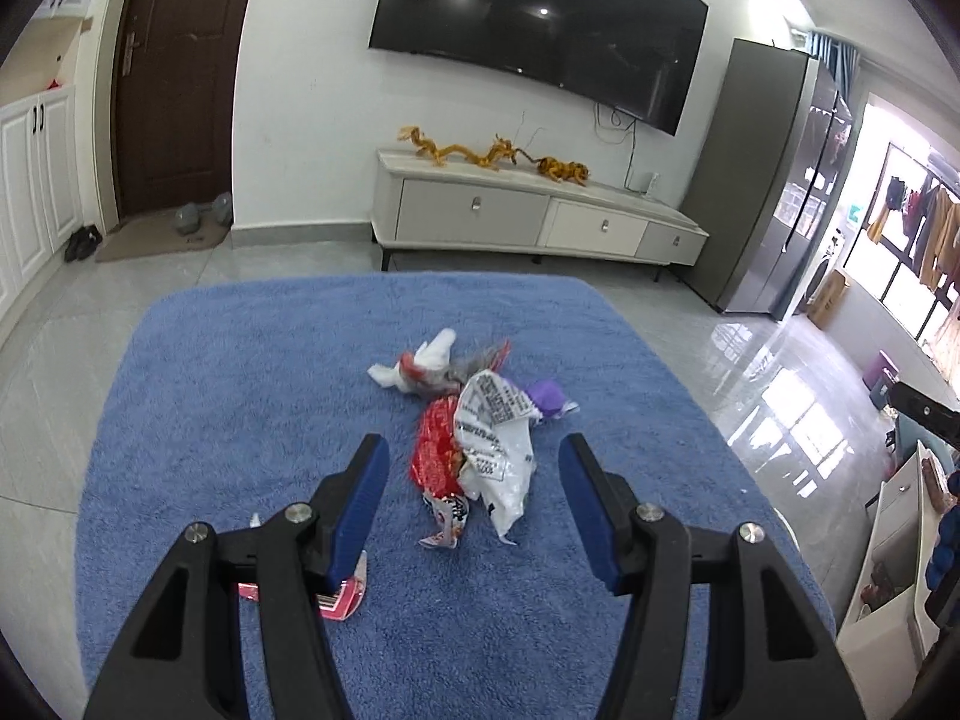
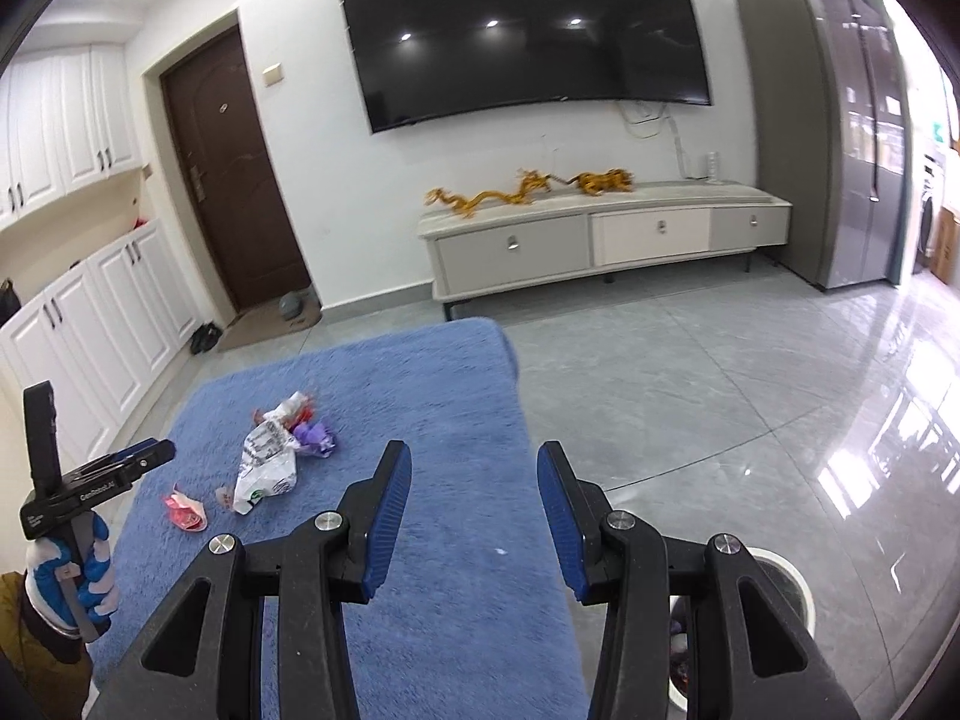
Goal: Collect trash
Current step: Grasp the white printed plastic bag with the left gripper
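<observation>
The left gripper [image 1: 474, 468] is hovering with its jaws spread wide and empty, the blue pads framing the trash pile [image 1: 474, 420] at the centre of the left wrist view. The pile is lying on a blue rug [image 1: 240, 420] and is made up of a crumpled white printed bag [image 1: 501, 462], a red foil wrapper [image 1: 435, 450] touching its left side, a purple scrap [image 1: 546, 399] just behind, and a white and red clump [image 1: 420, 366] farther up the frame. A separate pink wrapper [image 1: 345, 597] is sitting low in the frame, partly hidden under the left finger.

The right gripper [image 2: 474, 492] is also standing open and holding nothing, pointing past the rug's right edge toward the grey tiled floor [image 2: 720, 390]. A white bin [image 2: 792, 588] is showing at the lower right of its view, mostly hidden behind the right finger — presumably where the trash is headed.

The risks from here are looking plain enough. The pieces are light, crinkled and overlapping, so a closing pinch is likely to catch only the white bag and leave the red foil behind, or drag the pile across the pile of the rug. Thin film may also be slipping out of the pads on the lift. The pink wrapper, sitting apart and half out of sight, is easy to miss — and the bin's mouth is largely hidden, so a drop could land on the floor.
</observation>
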A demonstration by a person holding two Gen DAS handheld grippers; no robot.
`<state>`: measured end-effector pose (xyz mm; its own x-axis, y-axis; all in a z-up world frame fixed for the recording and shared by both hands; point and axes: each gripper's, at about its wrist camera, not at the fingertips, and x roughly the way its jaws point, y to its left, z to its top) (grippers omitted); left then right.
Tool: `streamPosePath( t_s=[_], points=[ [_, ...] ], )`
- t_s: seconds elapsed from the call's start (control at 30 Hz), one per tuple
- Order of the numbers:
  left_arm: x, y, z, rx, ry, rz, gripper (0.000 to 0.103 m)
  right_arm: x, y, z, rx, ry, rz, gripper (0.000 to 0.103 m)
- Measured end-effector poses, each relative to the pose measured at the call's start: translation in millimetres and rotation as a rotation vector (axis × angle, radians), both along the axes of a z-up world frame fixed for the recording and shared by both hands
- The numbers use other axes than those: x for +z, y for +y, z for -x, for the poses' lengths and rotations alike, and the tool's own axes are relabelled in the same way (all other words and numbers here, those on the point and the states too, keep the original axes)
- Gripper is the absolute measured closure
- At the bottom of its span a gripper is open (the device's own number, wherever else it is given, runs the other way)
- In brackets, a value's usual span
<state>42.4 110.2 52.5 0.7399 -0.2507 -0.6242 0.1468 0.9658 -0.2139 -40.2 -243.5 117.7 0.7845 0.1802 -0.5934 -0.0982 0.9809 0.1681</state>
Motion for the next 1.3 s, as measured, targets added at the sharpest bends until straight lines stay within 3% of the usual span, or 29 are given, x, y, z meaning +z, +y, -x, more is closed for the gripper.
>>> streamPosePath(
  t_s=[0.3,0.77,0.97,1.13,1.3],
  points=[
    [-38.9,-22.9,-35.4,-0.06,0.076,0.019,0.049,-31.1,30.7,-50.1,0.085,0.069,-0.001,0.062],
    [-64.9,-31.7,-74.4,-0.051,0.133,0.019,0.058,-72.5,74.1,-108.7,0.234,0.145,0.002,0.062],
    [-77.9,-38.8,-80.1,-0.063,0.158,-0.004,0.071,-82.2,92.3,-125.9,0.289,0.162,0.0,0.062],
    [-79.1,-40.0,-75.8,-0.076,0.145,-0.002,0.088,-93.3,110.6,-142.2,0.34,0.177,-0.006,0.062],
    [-68.7,-21.2,-60.2,-0.038,0.114,0.05,0.089,-101.4,129.6,-157.8,0.395,0.179,-0.023,0.062]
  ],
)
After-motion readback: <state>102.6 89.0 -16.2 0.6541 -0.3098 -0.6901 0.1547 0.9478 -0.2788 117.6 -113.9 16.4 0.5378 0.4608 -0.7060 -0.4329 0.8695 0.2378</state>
